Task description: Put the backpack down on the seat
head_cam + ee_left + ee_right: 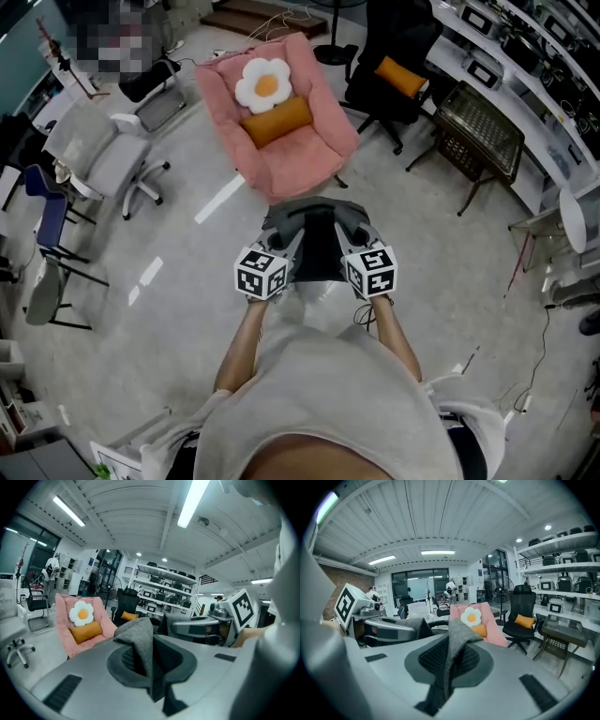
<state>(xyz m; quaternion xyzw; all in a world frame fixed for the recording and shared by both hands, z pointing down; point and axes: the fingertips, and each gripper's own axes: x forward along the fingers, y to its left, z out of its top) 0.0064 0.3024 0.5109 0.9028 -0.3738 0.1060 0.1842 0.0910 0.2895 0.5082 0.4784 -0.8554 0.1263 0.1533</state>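
A grey and black backpack (317, 246) hangs between my two grippers, close in front of the person's body and above the floor. My left gripper (285, 240) is shut on a grey fabric fold of the backpack (140, 644), and my right gripper (351, 240) is shut on another grey fold (454, 644). The pink padded seat (281, 141) stands just beyond the backpack and carries a white flower cushion (263, 82) and an orange bolster (277, 119). This seat (65, 620) lies ahead and to the left in the left gripper view, and it (494, 630) is ahead in the right gripper view.
A black office chair (394, 70) with an orange cushion stands right of the seat. A black mesh rack (483, 127) and equipment shelves (525, 37) line the right side. A white office chair (108, 155) and a blue folding chair (47, 220) stand at left.
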